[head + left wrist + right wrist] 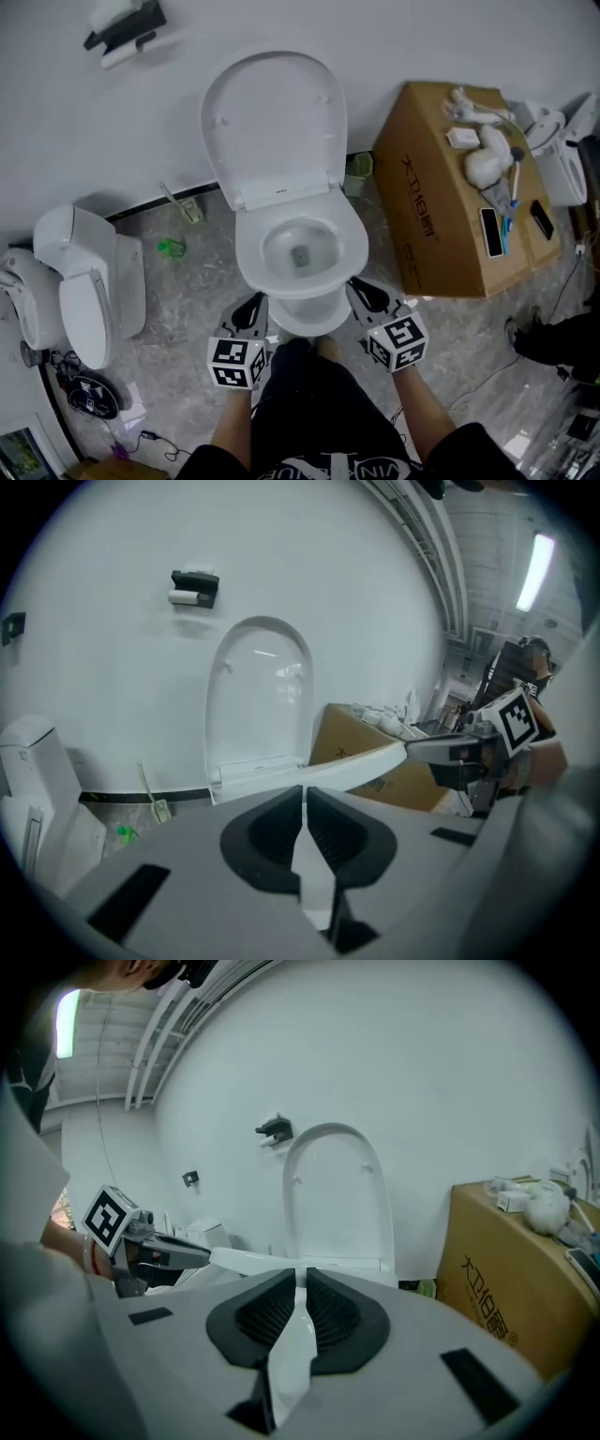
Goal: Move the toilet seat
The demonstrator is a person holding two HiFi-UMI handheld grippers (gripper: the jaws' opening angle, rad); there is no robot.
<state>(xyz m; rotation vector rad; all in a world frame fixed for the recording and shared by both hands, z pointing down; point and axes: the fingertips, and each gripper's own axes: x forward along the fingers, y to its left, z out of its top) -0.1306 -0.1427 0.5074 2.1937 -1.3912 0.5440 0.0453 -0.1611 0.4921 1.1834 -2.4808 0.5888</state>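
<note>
Since our left gripper (251,305) and right gripper (361,289) each clamp only the thin front edge of the toilet seat (352,246), lying low over the bowl (298,248), an uneven lift could let it slip and slam, or bang the upright lid (272,122) beyond.

the left hand-held gripper (251,306) and right hand-held gripper (362,291) look alike: light grey bodies with black rectangular slots (131,902), black ribbed pads (267,832), and a white cube (236,364) printed with black square markers. the person wears dark clothing (319,412) with white lettering near the bottom.
</note>
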